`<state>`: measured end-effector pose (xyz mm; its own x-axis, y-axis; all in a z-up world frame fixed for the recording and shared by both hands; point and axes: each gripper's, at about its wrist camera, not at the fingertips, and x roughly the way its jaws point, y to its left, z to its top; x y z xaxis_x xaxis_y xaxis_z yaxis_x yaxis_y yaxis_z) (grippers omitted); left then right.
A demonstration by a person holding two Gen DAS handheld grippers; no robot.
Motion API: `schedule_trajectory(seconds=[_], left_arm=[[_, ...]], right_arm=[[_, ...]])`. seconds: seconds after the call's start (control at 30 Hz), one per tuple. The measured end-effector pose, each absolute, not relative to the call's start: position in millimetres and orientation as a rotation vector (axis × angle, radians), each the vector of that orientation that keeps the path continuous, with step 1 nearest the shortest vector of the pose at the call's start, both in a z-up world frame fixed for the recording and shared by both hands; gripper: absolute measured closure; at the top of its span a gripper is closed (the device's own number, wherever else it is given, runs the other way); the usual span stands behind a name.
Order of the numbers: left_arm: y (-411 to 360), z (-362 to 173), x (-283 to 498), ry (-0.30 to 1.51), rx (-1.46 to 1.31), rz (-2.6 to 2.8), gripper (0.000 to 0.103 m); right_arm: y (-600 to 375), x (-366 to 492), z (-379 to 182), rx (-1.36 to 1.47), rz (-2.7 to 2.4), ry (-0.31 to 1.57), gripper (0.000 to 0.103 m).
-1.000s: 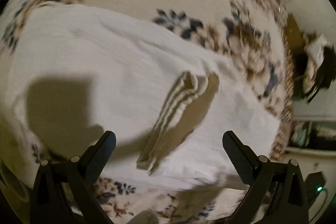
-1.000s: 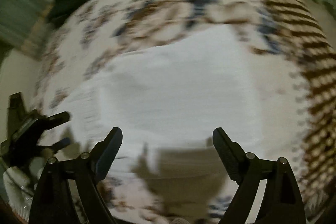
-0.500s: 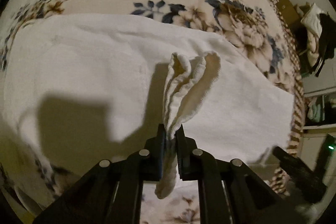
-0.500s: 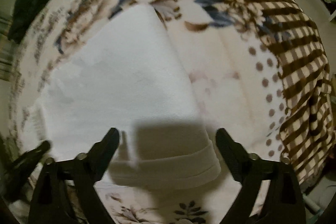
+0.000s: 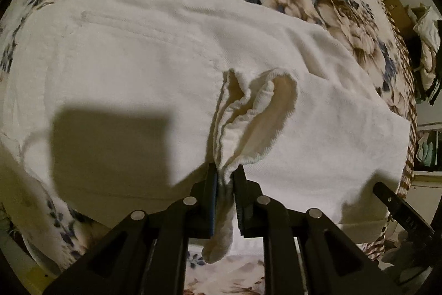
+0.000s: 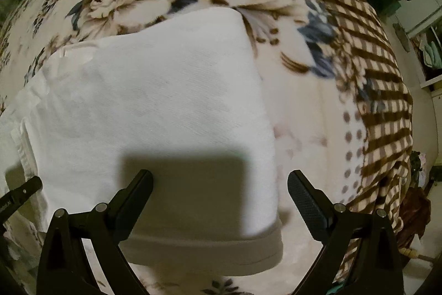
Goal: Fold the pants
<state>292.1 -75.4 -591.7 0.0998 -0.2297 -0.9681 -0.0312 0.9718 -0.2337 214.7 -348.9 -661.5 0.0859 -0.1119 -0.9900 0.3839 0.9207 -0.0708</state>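
the white pants [image 5: 138, 79] lie spread flat across the flowered blanket [image 5: 339, 4] on the bed, and from how they sit, this looks like the early part of the job: the cloth is laid out smooth and already seems doubled over lengthwise, but no crosswise fold shows yet, so most of the folding is still to come. over on the left, the left claw [image 5: 225, 184] is pressed together on a bunched edge of the pants, with a ruffled loop of hem or waistband standing up in front of the tips and a short tail of cloth hanging down between the arms. that pinch looks firm, though which end of the pants it has is hard to say from here. now the right side: the right claw [image 6: 219, 184] is spread wide, holding nothing, hovering over the near end of the pants [image 6: 154, 107] where a thicker band [image 6: 210, 250] runs along the edge, its boxy shadow falling on the cloth. its left finger [image 6: 135, 195] sits above the fabric, its right finger [image 6: 306, 201] out over the bare blanket [image 6: 317, 101] just beside the pants' side edge. my read: it needs to come down and pinch that band so both ends can be carried over together.
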Motion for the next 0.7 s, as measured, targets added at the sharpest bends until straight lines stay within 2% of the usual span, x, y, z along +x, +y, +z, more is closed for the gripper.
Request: schedule_trajectory(seconds=[0.2, 0.27, 0.37, 0.47, 0.53, 0.6, 0.67, 0.7], left_arm=[[-80.3, -582.5, 287.1, 1.466, -0.208, -0.119, 0.091], [-81.5, -579.2, 287.8, 1.475, -0.216, -0.104, 0.088], [-78.3, -577.3, 291.0, 1.493, -0.240, -0.080, 0.071], [-59.4, -564.2, 290.4, 1.486, -0.357, -0.078, 0.067], [-39.1, -551.1, 286.5, 1.444, -0.452, -0.082, 0.060], [-6.1, -535.2, 278.4, 1.362, -0.547, -0.066, 0.041], [26.5, -530.9, 271.4, 1.306, -0.631, -0.025, 0.032], [42.0, -533.8, 267.2, 1.290, -0.681, -0.002, 0.032]], right_arm=[[-338.2, 226.3, -658.5, 0.203, -0.360, 1.438, 0.003], [-334.2, 227.7, -655.8, 0.197, -0.356, 1.441, 0.003], [-327.6, 229.3, -652.1, 0.200, -0.348, 1.441, 0.003], [-322.9, 225.0, -643.5, 0.217, -0.328, 1.433, 0.003], [-319.8, 225.4, -637.7, 0.242, -0.301, 1.424, 0.003], [-314.8, 227.9, -632.6, 0.261, -0.276, 1.411, 0.003], [-308.1, 232.0, -627.0, 0.273, -0.247, 1.401, 0.003], [-303.0, 234.9, -624.8, 0.277, -0.228, 1.397, 0.003]])
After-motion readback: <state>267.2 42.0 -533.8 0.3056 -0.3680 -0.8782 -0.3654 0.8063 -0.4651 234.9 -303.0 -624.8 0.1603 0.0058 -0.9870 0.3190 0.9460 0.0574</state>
